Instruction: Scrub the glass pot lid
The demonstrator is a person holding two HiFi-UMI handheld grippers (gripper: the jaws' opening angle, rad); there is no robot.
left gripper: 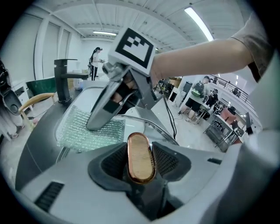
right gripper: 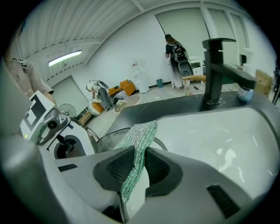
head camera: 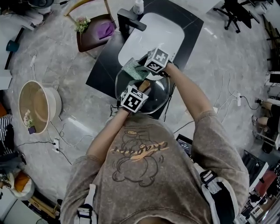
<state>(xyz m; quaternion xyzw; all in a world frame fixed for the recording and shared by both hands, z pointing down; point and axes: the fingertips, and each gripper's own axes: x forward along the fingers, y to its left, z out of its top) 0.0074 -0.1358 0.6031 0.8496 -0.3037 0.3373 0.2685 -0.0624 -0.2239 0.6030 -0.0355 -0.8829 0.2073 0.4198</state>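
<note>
Pinching brown oval knob point(left gripper: 140, 148) of round glass pot lid point(head camera: 158, 94): left tool point(left gripper: 140, 165). Right tool point(right gripper: 134, 170) clamps green glittery scrub cloth point(right gripper: 142, 134). Lid likely stiff, slick, fragile; knob best hold.

– What is seen underfoot?
– A pale grey, marbled floor point(head camera: 52, 61) is laid throughout.
– And the furniture?
– A dark counter point(head camera: 103, 70) is fitted with a white basin point(head camera: 153, 35) and a black tap point(head camera: 129, 21). A wooden-backed chair point(head camera: 94, 30) is placed just beside it, with something purple on the seat. A round tub point(head camera: 39, 103) is stood well apart, to the left.
– How is the room lit?
– Long strip lights point(left gripper: 199, 22) are mounted on a white ceiling point(left gripper: 87, 13), and white walls point(right gripper: 131, 48) are seen behind.
</note>
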